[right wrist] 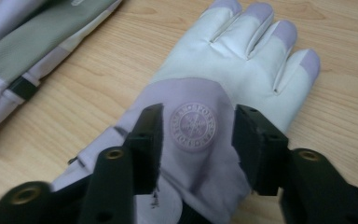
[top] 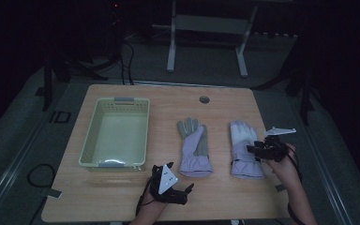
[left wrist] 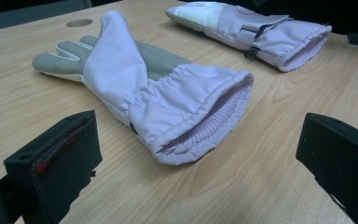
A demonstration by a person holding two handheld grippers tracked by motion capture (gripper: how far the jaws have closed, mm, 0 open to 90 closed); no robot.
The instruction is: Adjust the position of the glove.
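Observation:
Two lilac winter gloves lie flat on the wooden table (top: 122, 197). The left glove (top: 194, 147) (left wrist: 168, 93) lies with its grey palm up and its cuff toward me. My left gripper (top: 186, 193) (left wrist: 200, 135) rests low near the front edge, just short of that cuff, open wide with nothing between the jaws. The right glove (top: 241, 140) (right wrist: 242, 60) lies back up, with white fingers and a round snowflake badge. My right gripper (top: 252, 149) (right wrist: 198, 121) is down on its back. The jaws stand either side of the badge, and the fabric bulges between the pads.
A pale green plastic basket (top: 90, 136) stands on the left half of the table. A round cable hole (top: 204, 99) sits near the far edge. Beyond the table, a metal frame (top: 206, 28) stands on the dark floor.

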